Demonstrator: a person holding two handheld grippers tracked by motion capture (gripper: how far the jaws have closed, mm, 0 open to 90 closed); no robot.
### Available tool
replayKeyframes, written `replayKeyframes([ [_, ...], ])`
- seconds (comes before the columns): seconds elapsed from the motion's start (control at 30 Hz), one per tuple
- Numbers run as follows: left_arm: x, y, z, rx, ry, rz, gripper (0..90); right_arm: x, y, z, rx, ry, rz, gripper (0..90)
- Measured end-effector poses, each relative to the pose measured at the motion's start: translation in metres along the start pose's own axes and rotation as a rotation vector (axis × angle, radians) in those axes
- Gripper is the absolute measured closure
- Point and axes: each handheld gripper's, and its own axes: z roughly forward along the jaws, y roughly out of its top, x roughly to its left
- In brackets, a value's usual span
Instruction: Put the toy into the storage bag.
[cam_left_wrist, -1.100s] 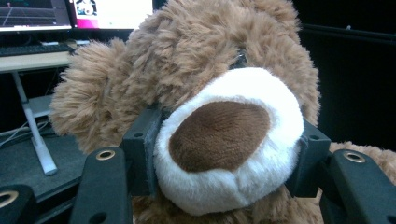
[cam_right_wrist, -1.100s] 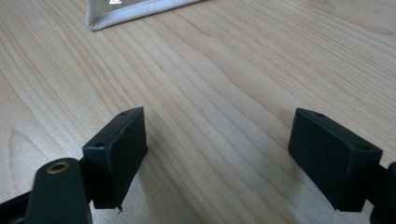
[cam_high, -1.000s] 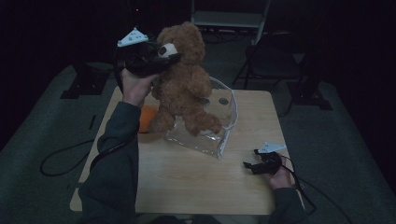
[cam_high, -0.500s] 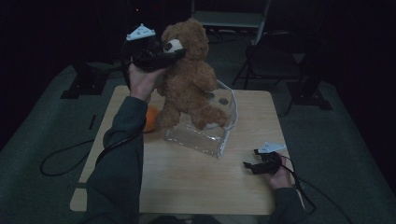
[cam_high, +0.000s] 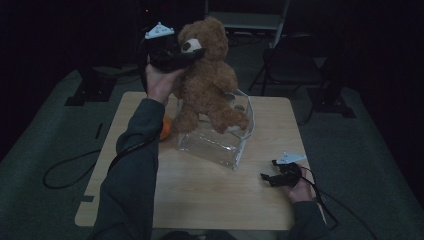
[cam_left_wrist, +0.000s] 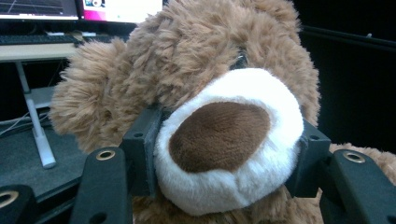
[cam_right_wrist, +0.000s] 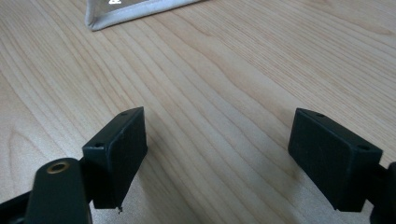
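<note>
Above the back of the table (cam_high: 200, 200) you are holding one brown teddy bear (cam_high: 207, 80) by its white muzzle (cam_left_wrist: 229, 140), your left gripper (cam_high: 187, 54) clamping it from both sides, pads pressing into the plush. One clear plastic bag (cam_high: 220, 142) is standing open on the wood, and the bear's legs are hanging at its mouth. One orange thing (cam_high: 165, 127) is peeking out beside your left sleeve, just next to the bag. Two grippers are in play: your right gripper (cam_high: 274, 179) is lying on the tabletop near the front right corner, jaws spread wide with bare wood between them. Since a second ago you are carrying the bear's head slightly rightward; the right hand is staying put
</note>
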Motion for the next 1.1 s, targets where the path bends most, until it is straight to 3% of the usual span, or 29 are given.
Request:
replayKeyframes([
  [0.63,0.000,0.001,0.016,-0.004,0.036,-0.041,41.1,0.000,0.000,0.000,0.001,0.001,0.001,18.6],
  [0.9,-0.001,0.003,0.021,-0.015,0.081,-0.069,41.2,0.000,0.000,0.000,0.001,0.000,0.000,18.6],
  [1.1,-0.004,0.005,0.023,-0.040,0.099,-0.062,41.2,0.000,0.000,0.000,0.002,0.000,0.001,18.6],
])
